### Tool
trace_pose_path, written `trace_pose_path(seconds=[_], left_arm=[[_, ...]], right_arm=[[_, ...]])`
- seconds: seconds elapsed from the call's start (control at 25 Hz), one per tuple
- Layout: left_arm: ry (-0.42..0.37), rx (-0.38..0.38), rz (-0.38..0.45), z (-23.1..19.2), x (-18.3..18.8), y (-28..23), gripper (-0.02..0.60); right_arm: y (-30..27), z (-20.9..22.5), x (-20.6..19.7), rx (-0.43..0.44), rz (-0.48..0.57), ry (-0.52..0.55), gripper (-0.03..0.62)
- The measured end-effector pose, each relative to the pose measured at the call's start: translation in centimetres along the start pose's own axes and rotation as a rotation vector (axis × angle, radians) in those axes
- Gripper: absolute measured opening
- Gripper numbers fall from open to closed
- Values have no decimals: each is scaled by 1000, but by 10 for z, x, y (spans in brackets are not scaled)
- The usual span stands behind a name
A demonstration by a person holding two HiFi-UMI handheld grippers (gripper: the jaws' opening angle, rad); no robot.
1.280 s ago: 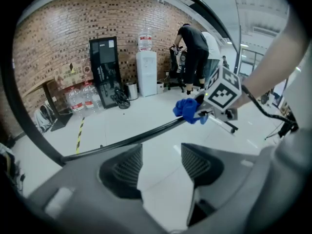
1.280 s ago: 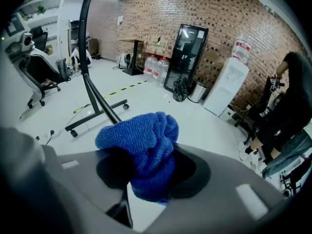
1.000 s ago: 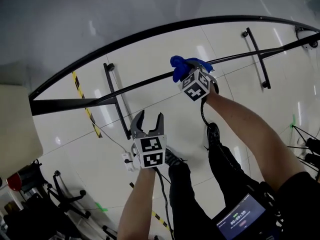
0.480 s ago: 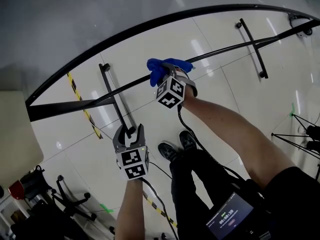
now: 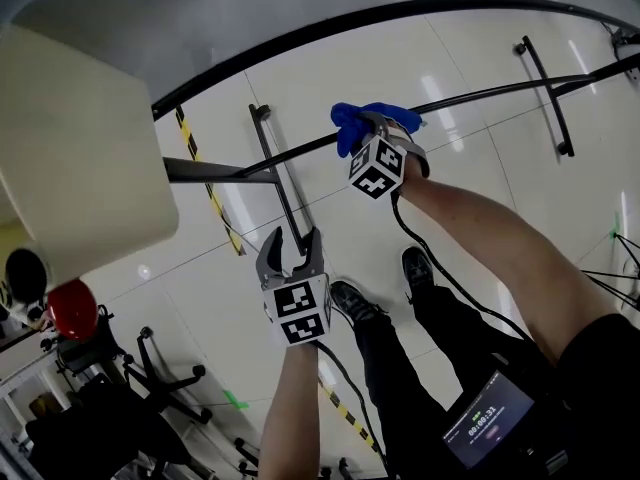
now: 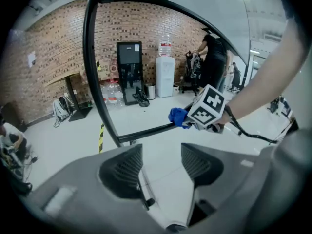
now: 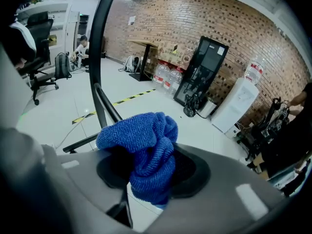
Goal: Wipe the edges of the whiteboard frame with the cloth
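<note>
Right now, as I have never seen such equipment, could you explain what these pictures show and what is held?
A person holds a two-jaw claw in each hand; there is no robot. One picture comes from a head camera looking down at the floor. The other two come from cameras on the claws. The right claw is shut on a blue cloth at a black bar of the frame. The left claw is open and empty.

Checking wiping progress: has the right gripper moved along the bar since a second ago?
Yes. The right gripper, shut on the blue cloth, has slid left along the bar, nearer the left foot.
</note>
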State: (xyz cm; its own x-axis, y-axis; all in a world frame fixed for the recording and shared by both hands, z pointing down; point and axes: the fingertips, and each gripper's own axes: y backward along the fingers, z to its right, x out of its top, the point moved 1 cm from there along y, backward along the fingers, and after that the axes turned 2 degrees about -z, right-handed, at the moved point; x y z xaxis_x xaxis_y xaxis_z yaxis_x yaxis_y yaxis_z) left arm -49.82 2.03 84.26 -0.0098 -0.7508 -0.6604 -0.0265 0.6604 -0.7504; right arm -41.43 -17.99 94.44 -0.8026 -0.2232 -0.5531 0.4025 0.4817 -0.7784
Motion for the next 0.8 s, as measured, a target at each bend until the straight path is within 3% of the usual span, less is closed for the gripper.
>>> trace_pose_path(seconds=[0.4, 0.8], left_arm=[[51, 86, 18, -51, -36, 31, 247], [147, 157, 51, -86, -80, 63, 247]], right_arm=[[-15, -76, 57, 93, 30, 133, 172], [-36, -111, 85, 63, 14, 172, 173]])
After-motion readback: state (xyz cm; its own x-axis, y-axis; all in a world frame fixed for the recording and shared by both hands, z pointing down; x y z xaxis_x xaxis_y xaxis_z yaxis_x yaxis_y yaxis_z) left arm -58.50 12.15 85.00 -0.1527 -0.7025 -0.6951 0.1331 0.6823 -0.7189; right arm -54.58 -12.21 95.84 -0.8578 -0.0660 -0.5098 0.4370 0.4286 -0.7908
